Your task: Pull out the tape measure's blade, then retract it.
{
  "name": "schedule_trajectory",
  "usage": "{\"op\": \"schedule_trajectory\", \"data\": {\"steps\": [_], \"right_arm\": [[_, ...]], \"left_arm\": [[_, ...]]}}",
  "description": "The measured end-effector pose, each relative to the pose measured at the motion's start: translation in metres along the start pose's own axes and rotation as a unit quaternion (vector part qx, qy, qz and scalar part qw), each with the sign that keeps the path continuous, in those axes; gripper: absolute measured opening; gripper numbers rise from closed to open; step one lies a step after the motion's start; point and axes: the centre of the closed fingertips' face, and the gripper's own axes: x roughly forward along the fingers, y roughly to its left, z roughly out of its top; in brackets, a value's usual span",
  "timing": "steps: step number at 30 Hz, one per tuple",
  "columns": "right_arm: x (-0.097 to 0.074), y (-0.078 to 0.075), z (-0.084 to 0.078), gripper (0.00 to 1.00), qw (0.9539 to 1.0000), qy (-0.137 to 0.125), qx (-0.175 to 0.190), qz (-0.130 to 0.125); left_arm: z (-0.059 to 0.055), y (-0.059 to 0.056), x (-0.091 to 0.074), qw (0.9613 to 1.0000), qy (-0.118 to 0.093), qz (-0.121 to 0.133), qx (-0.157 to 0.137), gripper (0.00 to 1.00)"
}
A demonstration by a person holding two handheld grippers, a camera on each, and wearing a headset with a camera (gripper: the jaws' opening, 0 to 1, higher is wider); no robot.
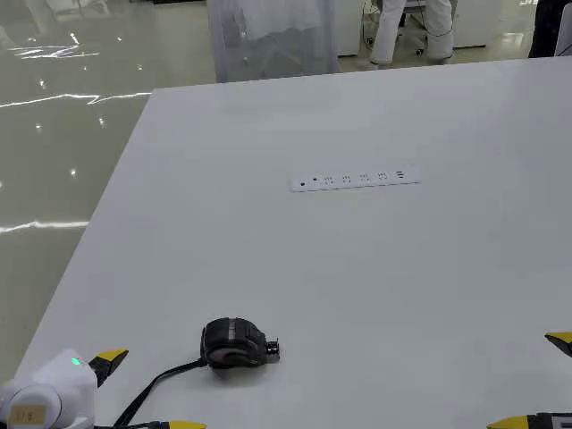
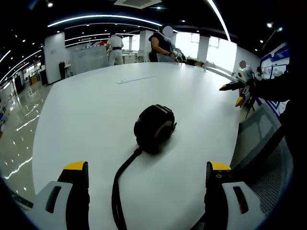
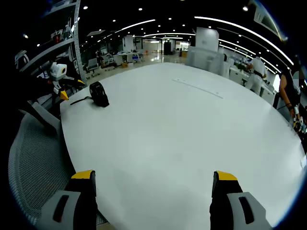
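Approach: round black tape measure (image 1: 234, 343) untouched on white tabletop (image 1: 357, 268), left claw (image 2: 147, 166) and right claw (image 3: 153, 175) both wide. Next, steady it, pinch blade tip (image 1: 274, 349).

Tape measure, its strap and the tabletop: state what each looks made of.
Tape measure: black case, mostly matt with little glare, likely plastic or rubber-coated.
Strap: black, limp, lying in a curve, so probably cord or webbing; too small to tell which.
Tabletop: white, smooth and seamless with a faint sheen; it looks like laminate or painted board.
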Motion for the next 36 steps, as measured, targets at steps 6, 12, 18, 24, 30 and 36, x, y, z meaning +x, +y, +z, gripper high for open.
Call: {"op": "schedule_trajectory", "data": {"steps": [6,12,18,24,30,36], "right_arm": [[-0.0003,0.0023,0.0005,0.99,1.0000,0.008,-0.004,0.004],[-0.0022,0.0031,0.0048,0.99,1.0000,0.005,0.004,0.007],[-0.0037,-0.0008,0.0050,0.99,1.0000,0.007,-0.001,-0.001],[-0.0037,-0.0013,0.0068,0.99,1.0000,0.001,0.006,-0.005],[-0.0033,0.0043,0.0026,0.99,0.9999,0.008,0.004,-0.004],[-0.0032,0.0073,0.0053,0.99,1.0000,0.008,0.001,-0.002]], "left_arm": [[-0.0014,0.0004,-0.0044,1.0000,0.005,-0.004,-0.001,0.99],[-0.0022,0.0010,-0.0053,1.0000,0.007,-0.006,0.000,0.99],[-0.0016,0.0027,-0.0036,1.0000,0.003,-0.005,-0.002,0.99],[-0.0048,0.0044,-0.0014,1.0000,0.002,-0.004,-0.006,0.99],[-0.0024,0.0024,0.0000,0.9999,-0.003,-0.005,-0.009,0.99],[-0.0044,0.0026,0.0013,1.0000,-0.002,-0.006,-0.003,0.99]]}}
